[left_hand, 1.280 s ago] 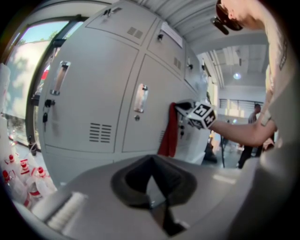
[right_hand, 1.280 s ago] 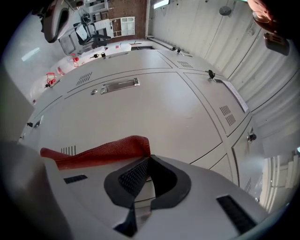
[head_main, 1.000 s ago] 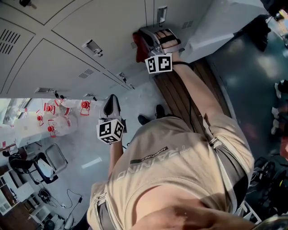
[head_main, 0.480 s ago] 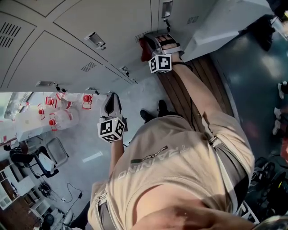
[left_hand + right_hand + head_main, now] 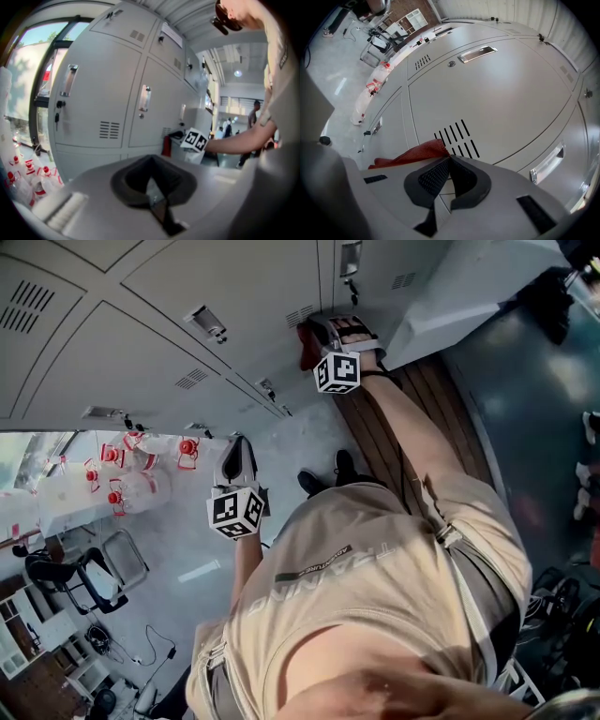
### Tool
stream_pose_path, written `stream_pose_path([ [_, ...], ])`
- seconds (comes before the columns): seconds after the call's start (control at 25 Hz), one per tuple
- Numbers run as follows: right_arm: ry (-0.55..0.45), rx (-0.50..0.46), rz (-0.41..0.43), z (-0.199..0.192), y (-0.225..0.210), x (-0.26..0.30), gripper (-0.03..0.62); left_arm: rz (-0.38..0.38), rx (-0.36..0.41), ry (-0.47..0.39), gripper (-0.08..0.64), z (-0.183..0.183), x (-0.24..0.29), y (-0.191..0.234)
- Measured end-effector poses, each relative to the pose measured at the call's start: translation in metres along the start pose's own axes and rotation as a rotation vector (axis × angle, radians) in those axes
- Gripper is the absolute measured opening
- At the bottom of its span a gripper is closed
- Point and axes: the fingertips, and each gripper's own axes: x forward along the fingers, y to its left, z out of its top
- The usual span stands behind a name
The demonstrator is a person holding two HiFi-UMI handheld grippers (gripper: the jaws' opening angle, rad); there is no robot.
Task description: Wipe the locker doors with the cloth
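A red cloth (image 5: 412, 153) is pinched in my right gripper (image 5: 449, 161), jaws shut on it, pressed against a grey locker door (image 5: 497, 93) just below its vent slots (image 5: 454, 136). From the head camera, the right gripper (image 5: 339, 338) reaches out at arm's length to the lockers with the cloth (image 5: 306, 341) showing beside it. My left gripper (image 5: 235, 465) hangs lower, away from the lockers, jaws shut with nothing in them. In the left gripper view the jaws (image 5: 151, 161) point along the locker row (image 5: 108, 93), and the right gripper's marker cube (image 5: 194, 139) shows far off.
A wooden bench (image 5: 394, 432) runs below the right arm. Several clear bottles with red caps (image 5: 131, 479) lie by the lockers at left. Chairs (image 5: 84, 582) and shelves stand on the floor at lower left. Locker handles (image 5: 476, 54) protrude from the doors.
The right gripper with the cloth has slid slightly along the locker door, to the right in the head view. The left gripper has stayed almost still.
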Motion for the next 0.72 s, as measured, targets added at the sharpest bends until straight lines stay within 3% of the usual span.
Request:
stream_pose_path([
  [0.16,0.006,0.157,0.050,0.001,-0.003,-0.015,0.018,-0.010,0.005,-0.014,0.005,0.004,0.002,0.000],
  [0.28,0.016,0.348,0.129,0.002,0.001,-0.032,0.018,-0.019,0.004,-0.036,0.005,0.009,0.005,-0.001],
  [0.44,0.018,0.511,0.237,0.010,0.009,-0.063,0.018,-0.051,0.015,-0.061,0.005,0.017,0.011,-0.011],
  [0.64,-0.085,0.845,0.364,0.038,0.017,-0.104,0.018,-0.082,0.038,-0.096,0.005,0.032,0.018,-0.022],
  [0.72,-0.127,0.935,0.390,0.047,0.015,-0.120,0.018,-0.094,0.052,-0.110,0.005,0.040,0.019,-0.026],
])
